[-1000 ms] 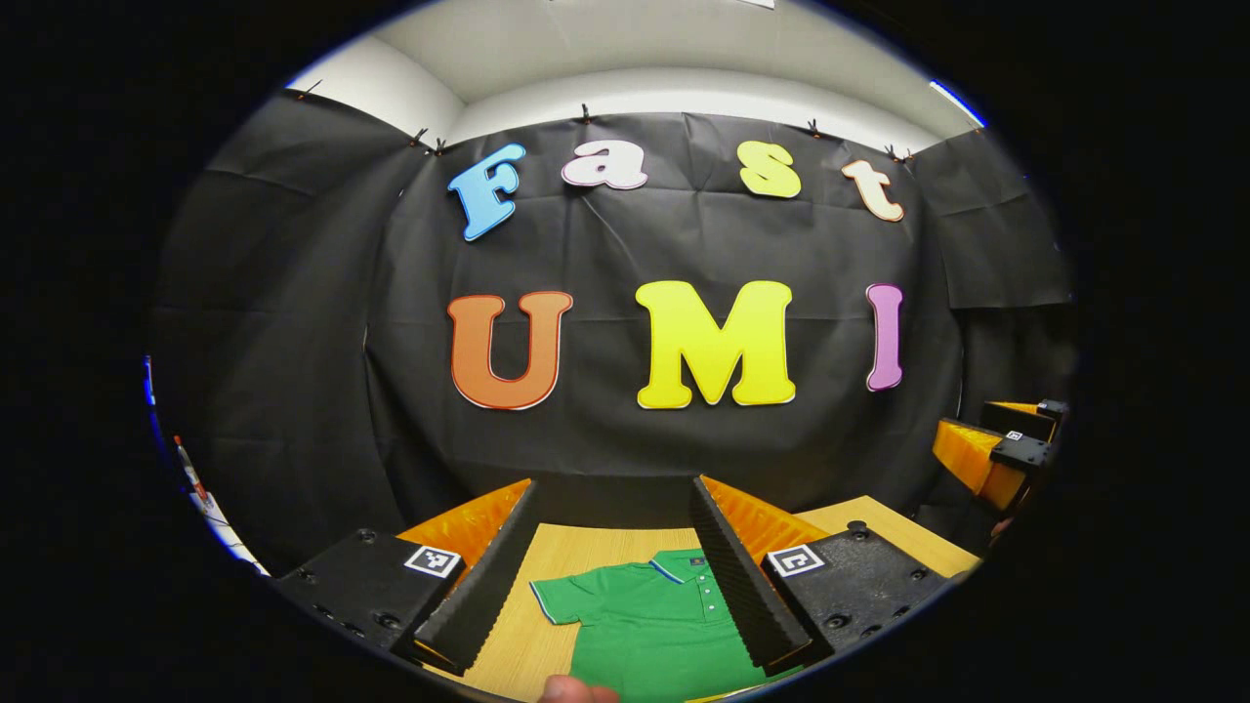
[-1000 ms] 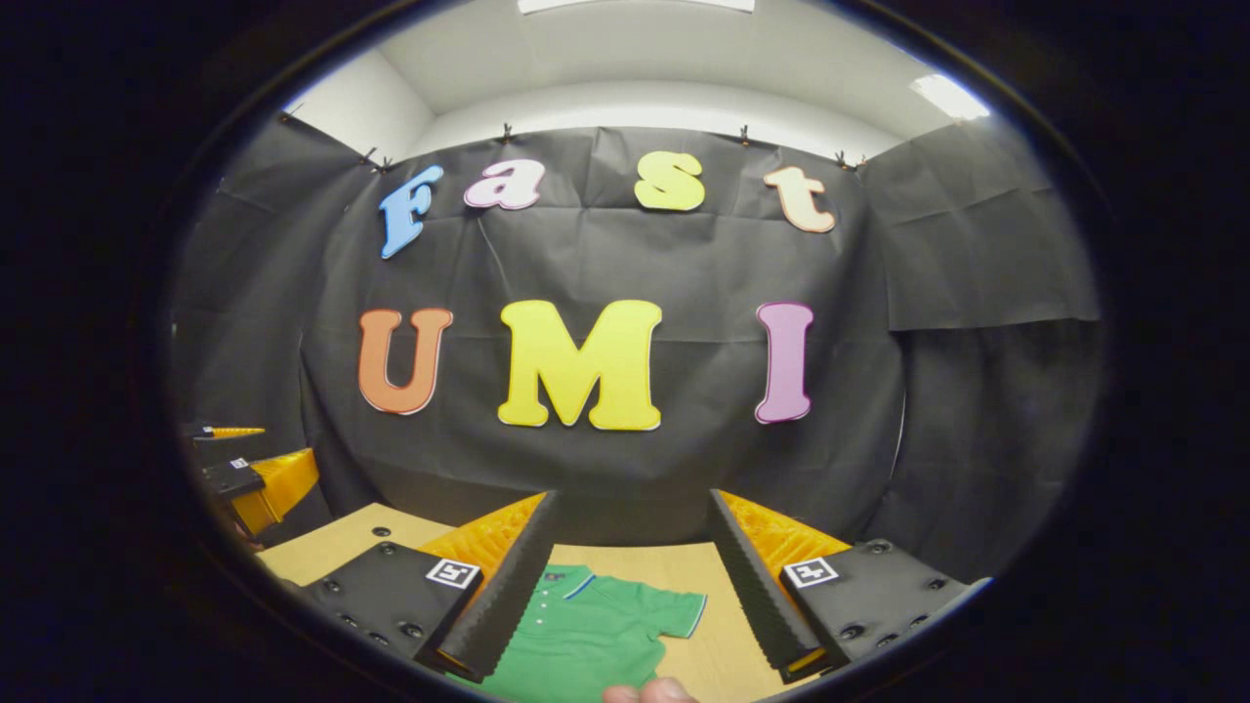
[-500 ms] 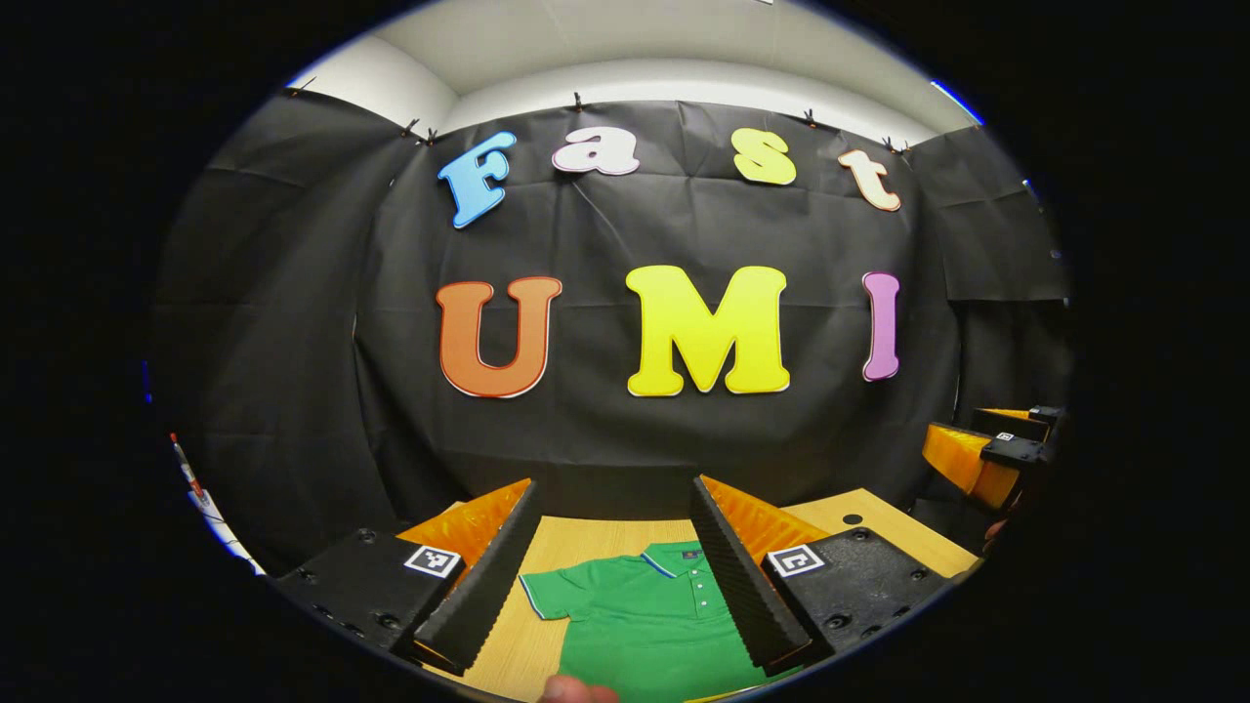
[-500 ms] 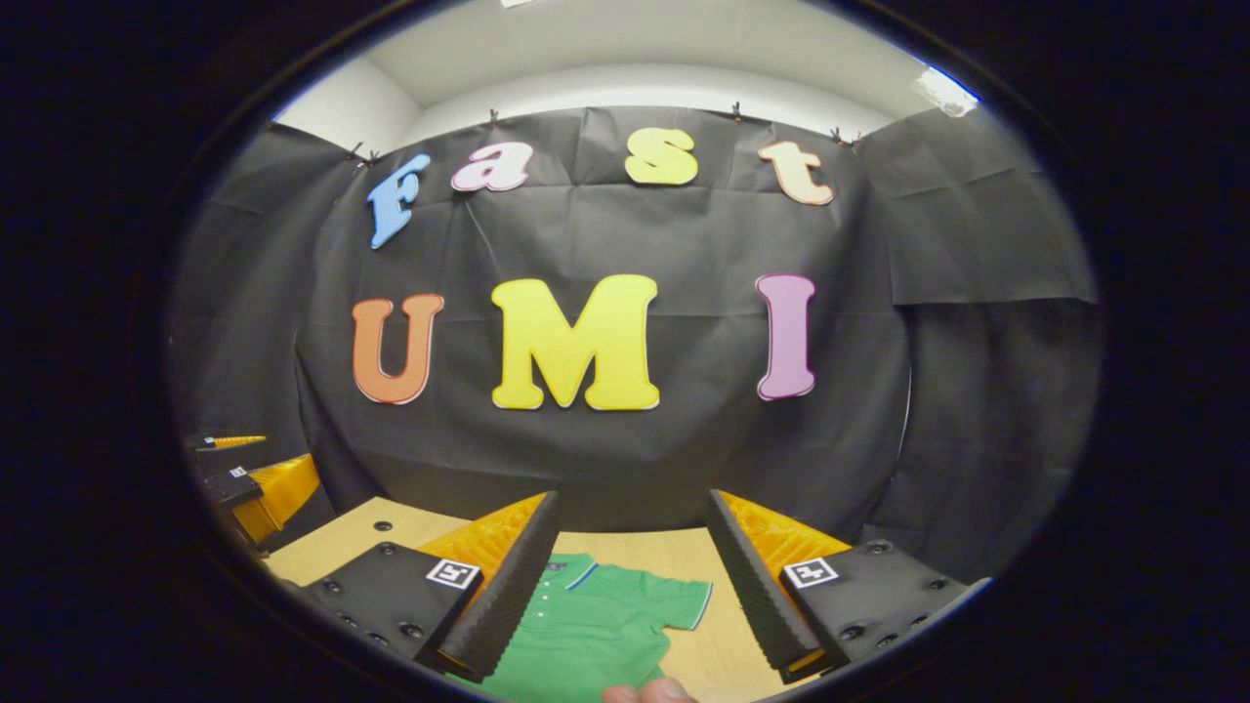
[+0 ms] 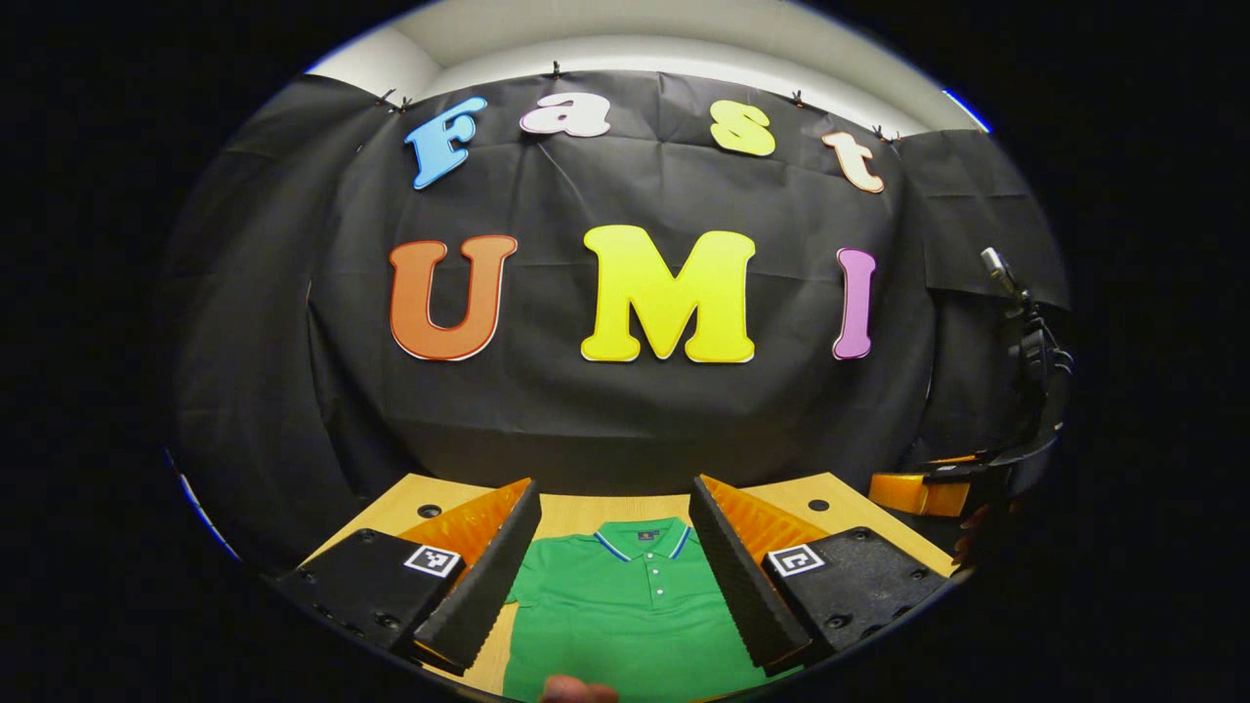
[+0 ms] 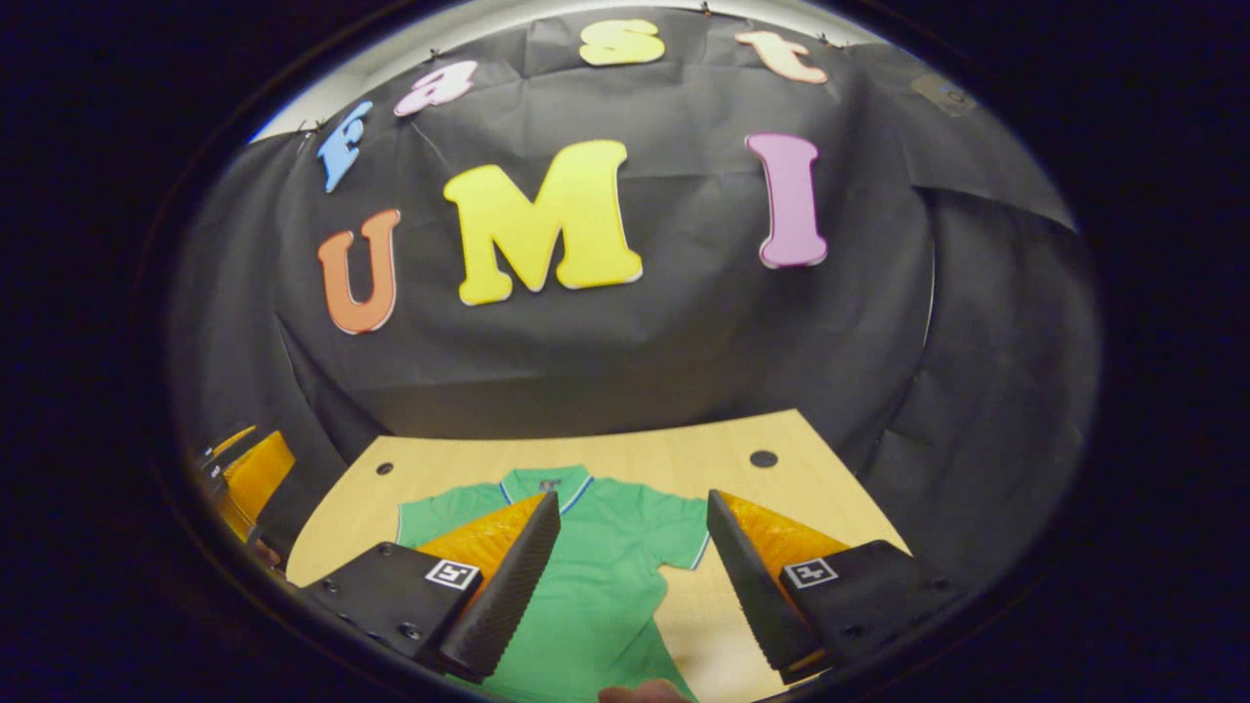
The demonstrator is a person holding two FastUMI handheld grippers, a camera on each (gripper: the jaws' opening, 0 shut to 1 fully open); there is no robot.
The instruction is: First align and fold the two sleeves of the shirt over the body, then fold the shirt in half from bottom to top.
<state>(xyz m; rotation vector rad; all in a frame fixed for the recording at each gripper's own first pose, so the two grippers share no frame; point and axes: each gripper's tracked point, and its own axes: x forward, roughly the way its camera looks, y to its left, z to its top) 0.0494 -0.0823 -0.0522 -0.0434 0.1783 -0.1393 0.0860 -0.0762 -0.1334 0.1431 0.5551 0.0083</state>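
Both my grippers are spread wide and hold nothing. Between the left gripper [image 5: 613, 566] fingers I see the shirt [image 5: 630, 605] collar; the right gripper [image 6: 633, 576] frames its right sleeve [image 6: 681, 532]. The shirt lies flat on the table [image 6: 684, 459], sleeves out. No fold looks started, so next I must lower onto a sleeve. Both grippers hover above, tilted down.

The shirt [image 6: 596, 576] lies flat on the counter [image 6: 674, 454], collar toward the back wall. Both tools hang above it, the left tool [image 5: 613, 576] over its collar, the right tool [image 6: 630, 586] over its right sleeve.
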